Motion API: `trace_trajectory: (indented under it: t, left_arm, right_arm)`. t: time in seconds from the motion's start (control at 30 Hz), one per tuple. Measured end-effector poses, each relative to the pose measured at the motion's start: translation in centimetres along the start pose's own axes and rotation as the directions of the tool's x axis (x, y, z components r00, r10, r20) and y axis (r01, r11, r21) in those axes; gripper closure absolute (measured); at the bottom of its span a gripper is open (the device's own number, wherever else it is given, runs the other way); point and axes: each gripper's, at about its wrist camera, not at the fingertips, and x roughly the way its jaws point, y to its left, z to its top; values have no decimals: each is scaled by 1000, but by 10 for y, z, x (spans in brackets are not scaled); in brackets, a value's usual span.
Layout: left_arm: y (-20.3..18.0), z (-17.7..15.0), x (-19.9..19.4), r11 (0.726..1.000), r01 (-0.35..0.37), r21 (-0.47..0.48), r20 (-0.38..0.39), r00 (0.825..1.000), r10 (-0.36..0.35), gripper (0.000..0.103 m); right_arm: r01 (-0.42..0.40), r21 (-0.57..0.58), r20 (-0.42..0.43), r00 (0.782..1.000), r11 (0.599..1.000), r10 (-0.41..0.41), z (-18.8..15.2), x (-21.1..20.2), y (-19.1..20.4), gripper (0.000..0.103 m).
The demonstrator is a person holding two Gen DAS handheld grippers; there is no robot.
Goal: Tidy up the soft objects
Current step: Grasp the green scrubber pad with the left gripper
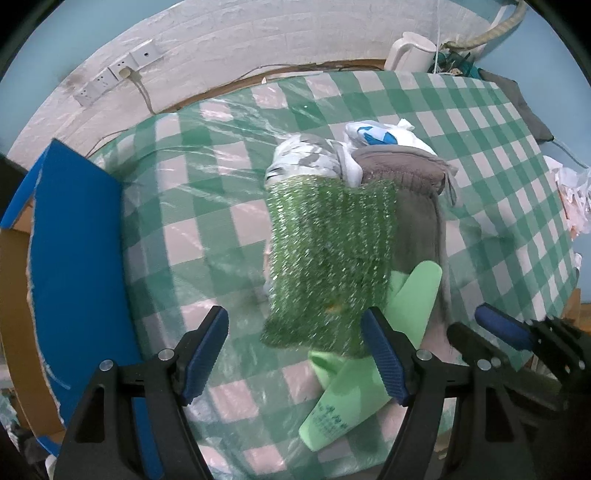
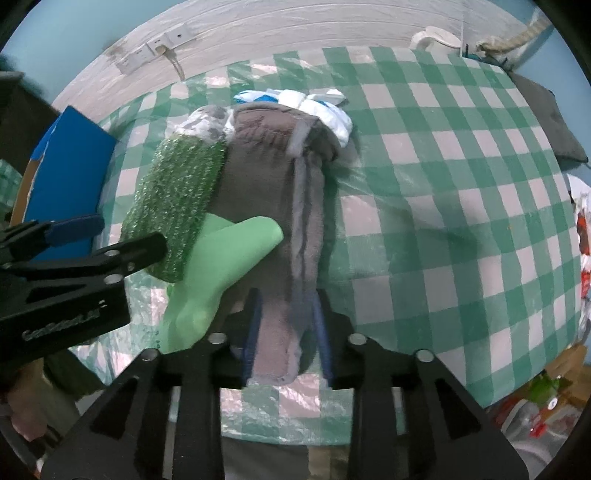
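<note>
The grey cloth [image 2: 273, 206] lies lengthwise on the checked table [image 2: 443, 184], beside the green scrubber [image 2: 173, 206] and glove [image 2: 221, 254], apparently lined up. Right tongs [image 2: 284, 332] straddle its near end, slack; left tongs [image 1: 295, 354] gape empty above the scrubber.

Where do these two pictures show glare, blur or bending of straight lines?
Left wrist view: glare streaks on the plastic film over the checked tablecloth; the green scrubber looks slightly smeared. Right wrist view: the wall and table edge curve strongly; the dark corners are the lens rim.
</note>
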Motion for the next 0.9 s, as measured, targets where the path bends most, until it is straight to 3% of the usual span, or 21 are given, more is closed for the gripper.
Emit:
trace_trajectory:
  t: [0.27,0.4,0.47,0.63,0.73,0.9]
  left_arm:
    - [-11,15,16,999,-42,11,-18,999,43,26]
    - [-8,16,16,1000,-26,8,-8,1000,26,28]
    - [-7,14,16,1000,-11,17,3,1000,11,43]
    - [-1,5,19,999,23,21,-13,1000,-23,93]
    - [14,0,17,998,65,-20,-13,998,-65,95]
    - [32,-9,9,997,69,-34,9,998,-69,96]
  right_arm:
    - [-23,31,-2,1000,999,23,-1,3,-9,69]
    - [-35,37,-6,999,999,35,-1,7,-9,69]
    - [-39,35,-8,999,999,39,-4,6,-10,69]
    - [-46,38,-11,999,998,46,-6,6,-11,69]
    - [-48,41,-9,999,998,48,-4,8,-10,69]
    - [-49,36,-13,999,998,49,-3,12,-6,69]
